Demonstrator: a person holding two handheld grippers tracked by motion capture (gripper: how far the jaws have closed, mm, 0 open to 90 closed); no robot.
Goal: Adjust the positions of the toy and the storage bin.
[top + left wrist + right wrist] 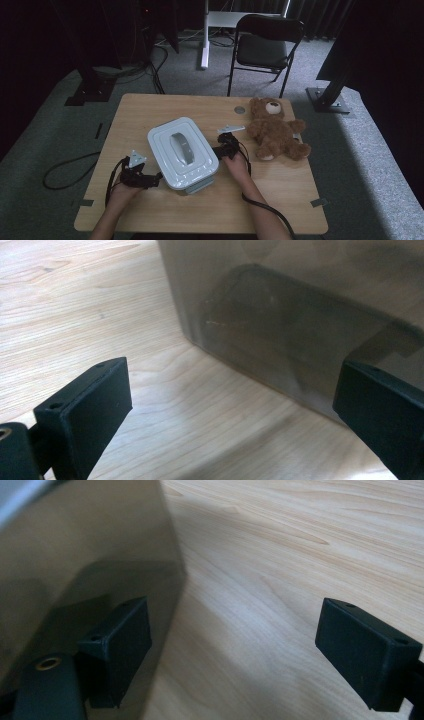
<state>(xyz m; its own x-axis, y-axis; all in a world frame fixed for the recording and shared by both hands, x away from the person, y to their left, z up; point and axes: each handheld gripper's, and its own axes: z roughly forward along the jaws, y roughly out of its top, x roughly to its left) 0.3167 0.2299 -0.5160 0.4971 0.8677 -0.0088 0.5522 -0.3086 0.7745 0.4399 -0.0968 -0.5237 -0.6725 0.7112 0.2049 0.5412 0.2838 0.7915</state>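
A pale lidded storage box (183,151) with a grey handle on its lid stands in the middle of the wooden table (150,107). My left gripper (156,178) is at the box's near-left side and my right gripper (216,150) at its right side. In the left gripper view the left gripper (230,415) is open, low over the wood, with the box's translucent grey wall (300,315) just ahead; one jaw overlaps that wall. In the right gripper view the right gripper (245,650) is open too, one jaw in front of the box wall (85,555), the other over bare wood.
A brown teddy bear (277,132) lies on its back at the table's right. A small grey disc (240,109) sits near the far edge. Beyond the table stand a black folding chair (265,45) and dark stands; a cable (65,175) loops on the floor at left.
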